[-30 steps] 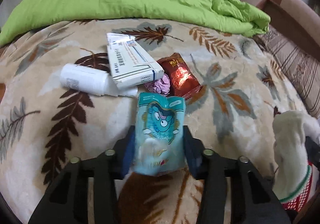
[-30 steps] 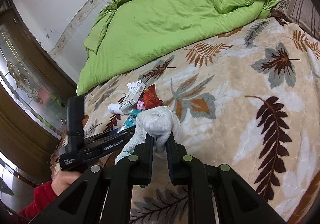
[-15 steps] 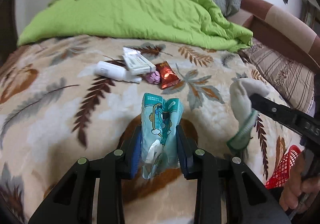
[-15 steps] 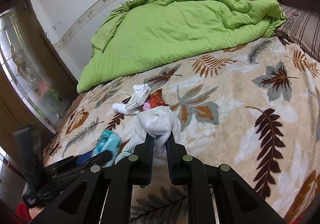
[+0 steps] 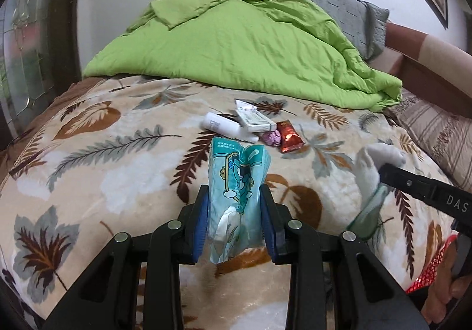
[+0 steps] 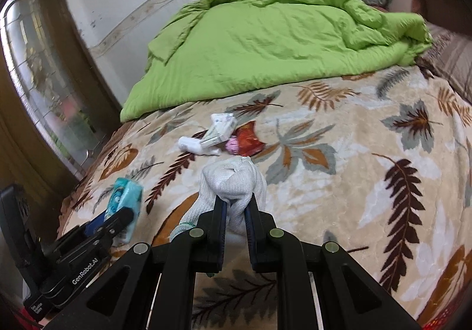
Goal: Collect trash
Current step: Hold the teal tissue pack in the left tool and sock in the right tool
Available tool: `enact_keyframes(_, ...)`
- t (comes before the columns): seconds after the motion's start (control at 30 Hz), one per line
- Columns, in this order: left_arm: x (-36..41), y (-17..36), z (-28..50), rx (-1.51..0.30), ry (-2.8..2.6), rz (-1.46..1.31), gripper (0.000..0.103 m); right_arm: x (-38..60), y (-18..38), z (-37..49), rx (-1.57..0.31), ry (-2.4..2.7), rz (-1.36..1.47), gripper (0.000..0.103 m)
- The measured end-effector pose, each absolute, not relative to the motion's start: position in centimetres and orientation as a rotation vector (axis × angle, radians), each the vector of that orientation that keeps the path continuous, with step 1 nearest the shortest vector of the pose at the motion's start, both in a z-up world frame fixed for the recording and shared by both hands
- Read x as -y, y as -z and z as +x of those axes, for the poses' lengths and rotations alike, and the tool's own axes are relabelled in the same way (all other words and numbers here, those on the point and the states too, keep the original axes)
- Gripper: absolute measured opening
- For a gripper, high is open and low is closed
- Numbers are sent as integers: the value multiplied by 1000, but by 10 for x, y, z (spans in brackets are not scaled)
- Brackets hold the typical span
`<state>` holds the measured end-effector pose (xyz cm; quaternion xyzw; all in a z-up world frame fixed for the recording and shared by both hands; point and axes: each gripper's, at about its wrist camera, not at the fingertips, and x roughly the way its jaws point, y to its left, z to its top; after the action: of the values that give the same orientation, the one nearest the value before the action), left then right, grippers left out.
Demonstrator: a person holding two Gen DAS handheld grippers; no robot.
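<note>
Blue cartoon packet [image 5: 236, 194] (crumpled) pinched upright in left gripper [image 5: 234, 212].

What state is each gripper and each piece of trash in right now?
Left gripper: jaws shut on blue packet, lifted.
Right gripper: jaws shut on white sock.
White box: lying on white bottle.
Red wrapper: flat on blanket.
Purple wrapper: crumpled.

My left gripper [image 5: 234, 218] is matte black, with blue pads [image 5: 200, 229] inside its fingers and round silver screws along the linkage. My right gripper [image 6: 236, 222] matches it. White lettering marks both black bodies.
</note>
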<state>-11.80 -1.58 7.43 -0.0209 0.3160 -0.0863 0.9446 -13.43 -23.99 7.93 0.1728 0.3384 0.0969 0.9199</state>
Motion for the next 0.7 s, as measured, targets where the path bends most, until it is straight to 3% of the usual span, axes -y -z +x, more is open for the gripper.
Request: enact_keyframes(0.7, 33, -73, -125, -614, 120, 58, 31, 246, -82, -140, -684, -190, 344, 13)
